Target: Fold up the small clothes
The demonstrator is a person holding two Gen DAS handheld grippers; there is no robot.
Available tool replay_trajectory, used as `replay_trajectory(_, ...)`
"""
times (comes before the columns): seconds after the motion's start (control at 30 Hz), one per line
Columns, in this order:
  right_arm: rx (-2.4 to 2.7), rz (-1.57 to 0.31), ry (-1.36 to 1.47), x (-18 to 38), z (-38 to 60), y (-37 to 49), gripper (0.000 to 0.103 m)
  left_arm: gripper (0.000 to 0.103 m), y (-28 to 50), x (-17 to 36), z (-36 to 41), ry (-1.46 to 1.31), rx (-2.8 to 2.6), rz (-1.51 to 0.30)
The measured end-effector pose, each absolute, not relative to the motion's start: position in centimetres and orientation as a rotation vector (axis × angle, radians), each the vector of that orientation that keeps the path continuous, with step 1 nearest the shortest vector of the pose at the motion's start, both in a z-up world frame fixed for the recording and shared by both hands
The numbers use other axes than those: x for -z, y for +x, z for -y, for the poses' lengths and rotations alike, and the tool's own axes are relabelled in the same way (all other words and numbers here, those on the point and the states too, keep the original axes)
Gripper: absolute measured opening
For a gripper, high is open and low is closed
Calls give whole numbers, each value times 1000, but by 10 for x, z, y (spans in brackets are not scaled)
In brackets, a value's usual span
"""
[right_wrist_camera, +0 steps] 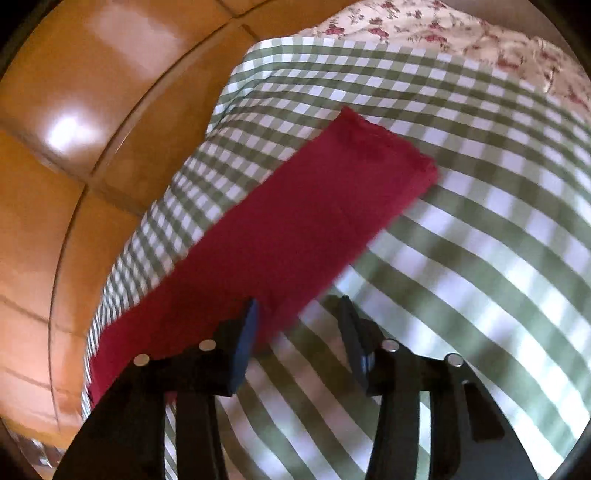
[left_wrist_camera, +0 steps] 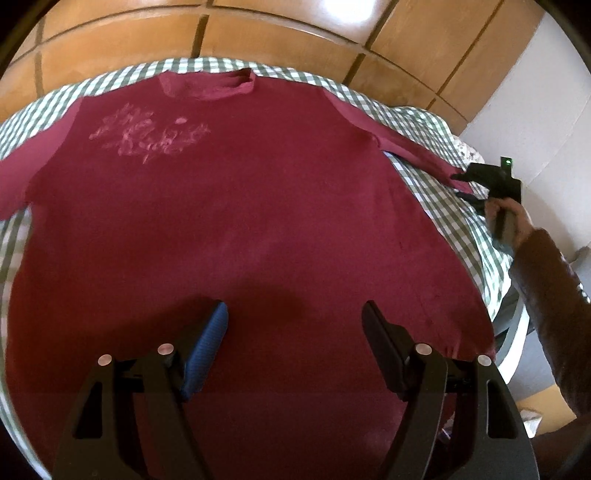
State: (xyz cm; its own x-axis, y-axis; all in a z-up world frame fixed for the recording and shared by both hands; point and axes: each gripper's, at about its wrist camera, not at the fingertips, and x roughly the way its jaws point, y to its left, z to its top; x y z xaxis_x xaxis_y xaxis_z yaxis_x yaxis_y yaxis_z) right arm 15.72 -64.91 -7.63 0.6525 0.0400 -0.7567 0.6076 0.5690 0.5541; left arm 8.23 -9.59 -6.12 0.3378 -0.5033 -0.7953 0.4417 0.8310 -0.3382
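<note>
A dark red long-sleeved shirt lies spread flat, front up, with a faded pale print on the chest, on a green-and-white checked cloth. My left gripper is open and empty, hovering over the shirt's lower part. My right gripper shows in the left wrist view at the cuff of the shirt's right-hand sleeve. In the right wrist view the right gripper is open, its jaws apart over the lower edge of the sleeve, which lies flat and straight on the checked cloth.
The checked cloth covers a table above an orange tiled floor. A floral cloth lies beyond the checked one. A white wall is at the right. The table edge runs close to the sleeve.
</note>
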Motion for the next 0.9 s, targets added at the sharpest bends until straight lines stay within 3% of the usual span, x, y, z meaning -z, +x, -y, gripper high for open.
replay_trajectory(0.03,418,-846,868,75,648,166,6,75,81,62,95,-73,608,-1065)
replay_trajectory(0.3,544,-871,711,69,644,169,6,75,72,50,56,-123,506,-1031)
replay_trajectory(0.33,537,-873,686,65,639,166,6,75,71,48,49,-126,489,-1023)
replay_trajectory(0.43,461,-878,650,56,622,153,26,75,69,41,20,-146,424,-999)
replay_trajectory(0.63,63,-925,574,42,536,112,27,75,60,34,-49,-181,250,-966)
replay_trajectory(0.9,-236,-1063,552,65,438,33,40,75,35,50,-93,-289,240,-1005)
